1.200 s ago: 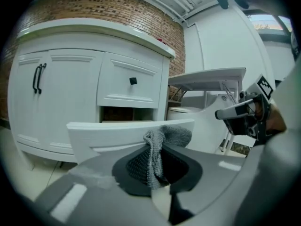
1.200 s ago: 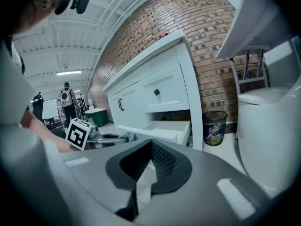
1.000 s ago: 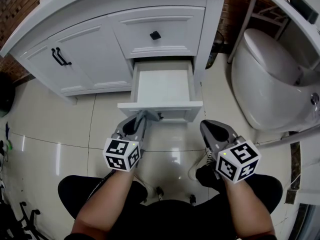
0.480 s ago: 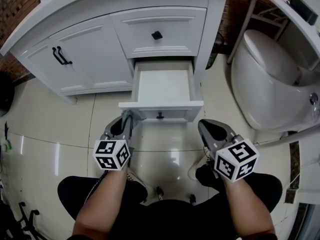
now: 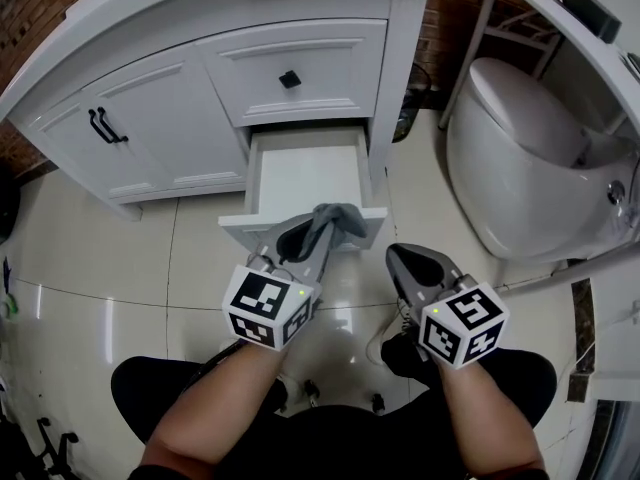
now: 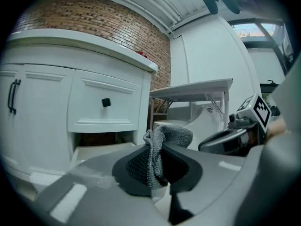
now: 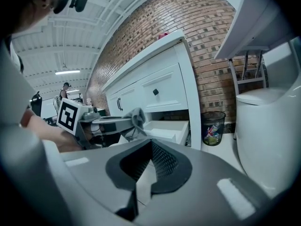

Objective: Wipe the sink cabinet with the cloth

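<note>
My left gripper (image 6: pixel 157 166) has its jaws clenched on the grey cloth (image 6: pixel 162 140), which bunches up above the pads and hangs in a fold between them. In the head view this gripper holds the cloth right at the front edge of the open drawer (image 5: pixel 305 173), over the right half of that edge. I cannot tell whether the cloth touches the drawer front. My right gripper (image 7: pixel 149 145) has its jaws closed tip to tip with nothing between them. It hangs just to the right of the drawer's front corner, apart from it, over the glossy floor (image 5: pixel 120 268). The drawer is pulled out of the white sink cabinet (image 5: pixel 150 128). Directly above the drawer sits a shut drawer front with a black knob (image 5: pixel 289 79), and to the left of the drawer are two doors with black handles (image 5: pixel 100 126). To the right of the drawer, beyond the cabinet's corner post, stands a white toilet (image 5: pixel 520 158). A small waste bin (image 7: pixel 212 126) sits on that same side, against the brick wall (image 7: pixel 225 41)
</note>
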`<action>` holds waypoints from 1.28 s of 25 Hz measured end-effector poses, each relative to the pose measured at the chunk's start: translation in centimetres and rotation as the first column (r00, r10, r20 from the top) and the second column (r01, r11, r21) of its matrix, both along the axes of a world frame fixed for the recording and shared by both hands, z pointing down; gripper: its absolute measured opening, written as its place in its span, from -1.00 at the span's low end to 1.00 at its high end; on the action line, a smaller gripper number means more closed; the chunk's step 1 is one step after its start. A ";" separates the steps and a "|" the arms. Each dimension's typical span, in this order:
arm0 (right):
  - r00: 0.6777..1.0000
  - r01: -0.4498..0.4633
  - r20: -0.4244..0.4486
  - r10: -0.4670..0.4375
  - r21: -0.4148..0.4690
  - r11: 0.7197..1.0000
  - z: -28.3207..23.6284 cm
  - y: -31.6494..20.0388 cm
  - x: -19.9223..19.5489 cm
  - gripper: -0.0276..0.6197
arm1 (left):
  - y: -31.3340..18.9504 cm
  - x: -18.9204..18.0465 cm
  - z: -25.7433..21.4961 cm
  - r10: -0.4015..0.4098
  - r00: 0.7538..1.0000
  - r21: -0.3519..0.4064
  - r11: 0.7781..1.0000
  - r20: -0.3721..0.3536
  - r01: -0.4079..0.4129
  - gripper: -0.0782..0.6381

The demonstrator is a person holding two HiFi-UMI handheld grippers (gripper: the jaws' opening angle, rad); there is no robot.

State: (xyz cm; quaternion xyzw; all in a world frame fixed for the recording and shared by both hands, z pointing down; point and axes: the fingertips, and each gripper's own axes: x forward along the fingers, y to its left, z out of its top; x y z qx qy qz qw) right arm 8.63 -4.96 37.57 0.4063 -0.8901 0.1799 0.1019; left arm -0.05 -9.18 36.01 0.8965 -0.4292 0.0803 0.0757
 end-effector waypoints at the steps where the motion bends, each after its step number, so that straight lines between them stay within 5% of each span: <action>1: 1.000 -0.004 0.003 0.004 0.000 1.000 -0.1 0.0 0.2 -0.90 | -0.5 1.2 -0.2 0.020 1.000 -0.008 1.000 0.002 -0.020 -0.68; 7: 1.000 -0.025 0.015 0.025 -0.002 1.000 0.2 -0.2 1.4 -0.90 | -2.4 5.3 -0.1 0.082 0.996 -0.029 0.996 0.026 -0.082 -0.68; 13: 1.000 -0.003 0.022 0.003 0.010 1.000 0.0 -0.2 0.6 -0.90 | -2.9 4.4 0.6 0.058 0.996 -0.034 0.998 0.060 -0.056 -0.68; 32: 0.999 0.042 0.002 -0.042 0.005 0.999 -0.8 0.2 -2.0 -0.90 | -1.9 -13.1 0.9 -0.191 0.959 -0.062 0.976 0.211 0.208 -0.68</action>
